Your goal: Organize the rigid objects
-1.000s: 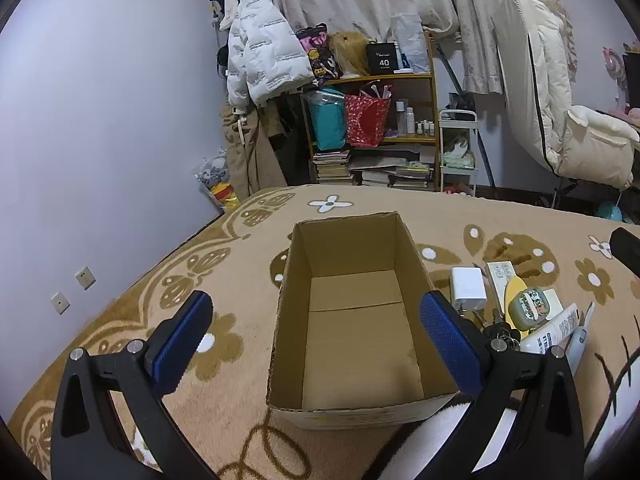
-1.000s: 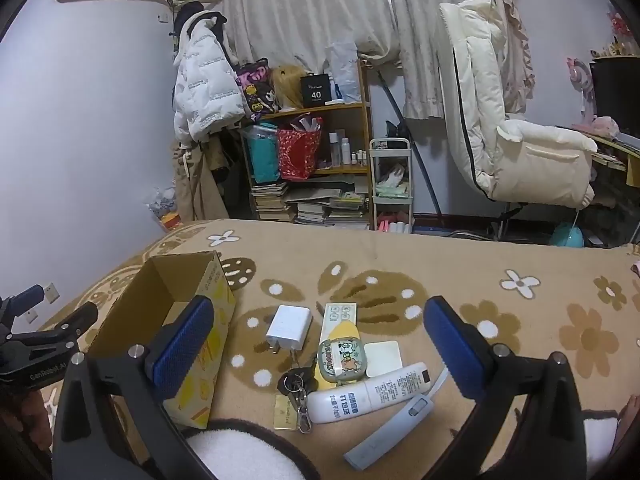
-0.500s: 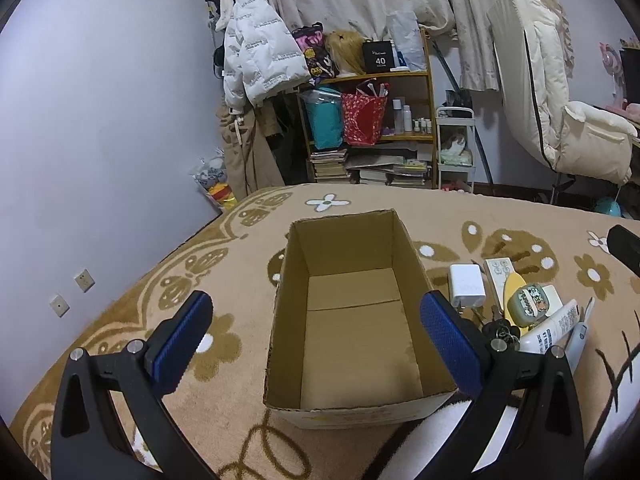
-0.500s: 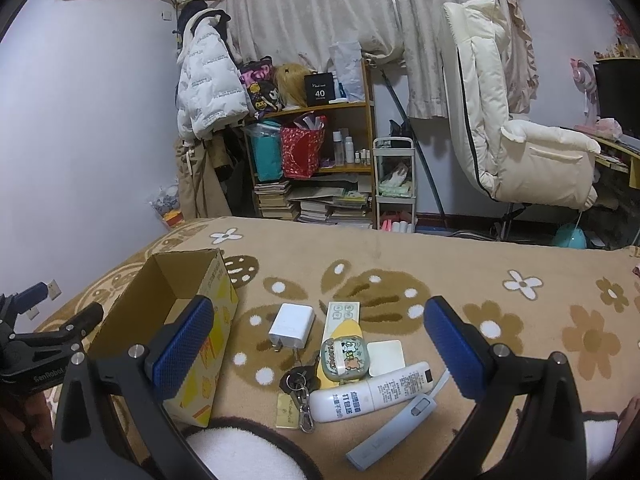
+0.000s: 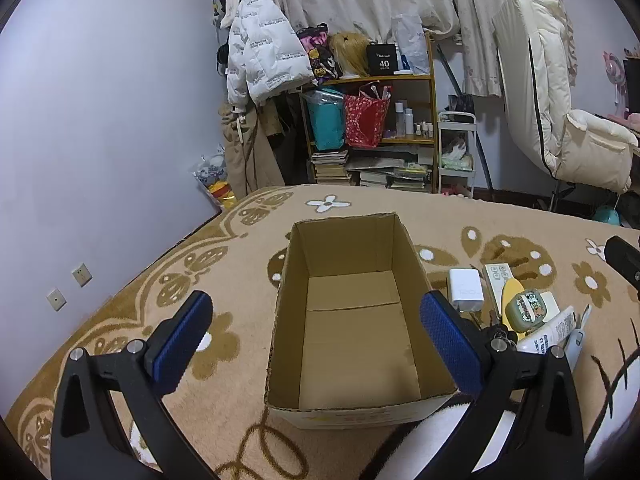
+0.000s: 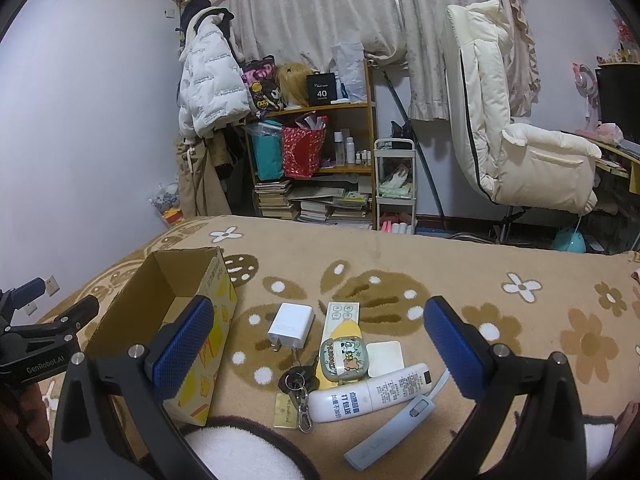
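Observation:
An empty open cardboard box (image 5: 352, 320) (image 6: 168, 280) stands on the brown flowered blanket. My left gripper (image 5: 316, 344) hangs open above the box's near end. To the right of the box lies a cluster: a white charger (image 6: 291, 325) (image 5: 464, 289), a white remote (image 6: 343, 315), a green cartoon case (image 6: 344, 359) on a yellow item, a white square pad (image 6: 385, 354), a key bunch (image 6: 297, 384) with a gold tag, a white tube (image 6: 370, 393) and a pale blue stick (image 6: 390, 432). My right gripper (image 6: 320, 352) is open above this cluster, holding nothing.
The blanket (image 6: 440, 280) covers a bed whose far edge faces a cluttered wooden shelf (image 6: 320, 160), a hanging white jacket (image 6: 208, 88) and a cream recliner chair (image 6: 520, 152). A wall runs along the left. A white fluffy patch (image 6: 240, 452) lies near the front.
Both views have shifted only slightly; the grippers stay open and no object has moved.

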